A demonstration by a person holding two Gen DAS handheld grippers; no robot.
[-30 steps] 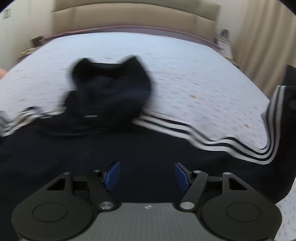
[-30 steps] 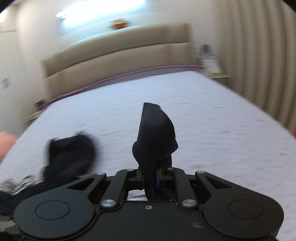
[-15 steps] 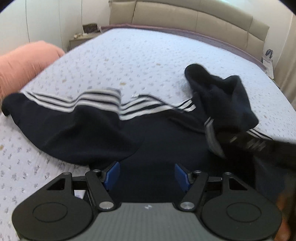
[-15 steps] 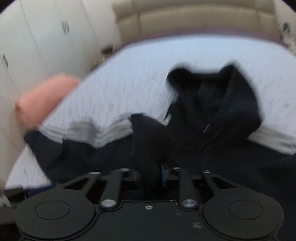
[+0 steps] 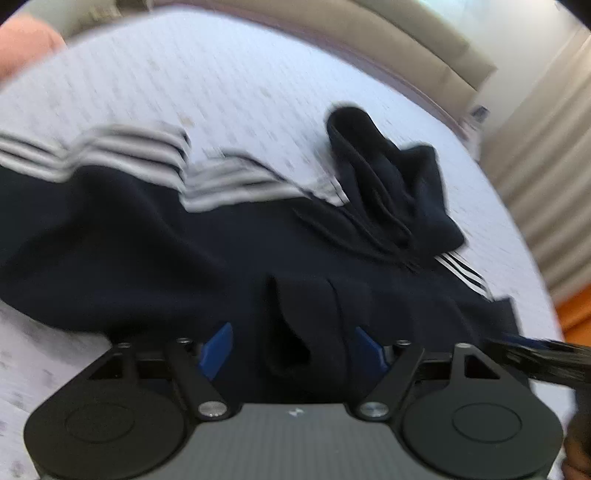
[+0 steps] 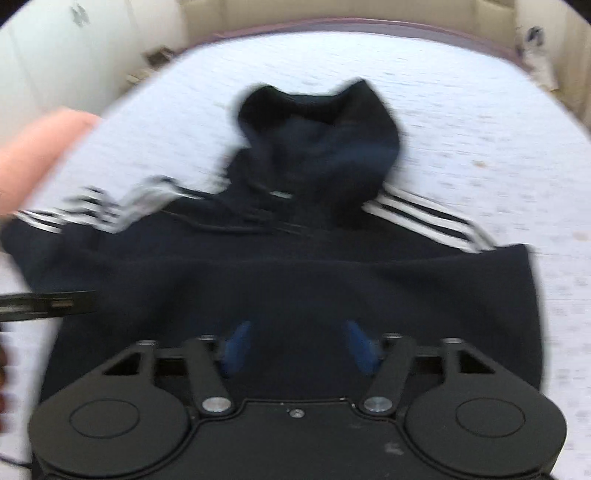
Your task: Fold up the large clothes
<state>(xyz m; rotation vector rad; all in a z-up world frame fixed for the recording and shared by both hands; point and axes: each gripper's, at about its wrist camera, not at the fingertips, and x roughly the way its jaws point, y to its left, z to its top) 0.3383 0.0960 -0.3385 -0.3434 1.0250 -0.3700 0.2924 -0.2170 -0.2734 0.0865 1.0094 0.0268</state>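
A dark navy hoodie [image 6: 295,266] with white sleeve stripes [image 6: 424,218] lies on the bed, hood [image 6: 321,129] toward the headboard. In the left wrist view the hoodie [image 5: 147,240] spreads across the bed, with its hood [image 5: 388,184] at the right. My left gripper [image 5: 291,347] is open just above the hoodie's body, with a dark fold of cloth [image 5: 306,332] between its blue pads [image 5: 218,347]; it grips nothing. My right gripper [image 6: 299,347] is open and empty over the hoodie's lower body. Both views are blurred.
The bed [image 6: 480,110] has a pale lilac patterned cover and a beige padded headboard [image 5: 369,33]. A pink pillow [image 6: 37,155] lies at the left. Curtains [image 5: 546,177] hang at the right. The other gripper's edge [image 6: 44,302] shows at the left.
My right gripper has let go of the dark cloth it held and now stands open over the hoodie. The hoodie has dropped flat. Both cameras have swung.
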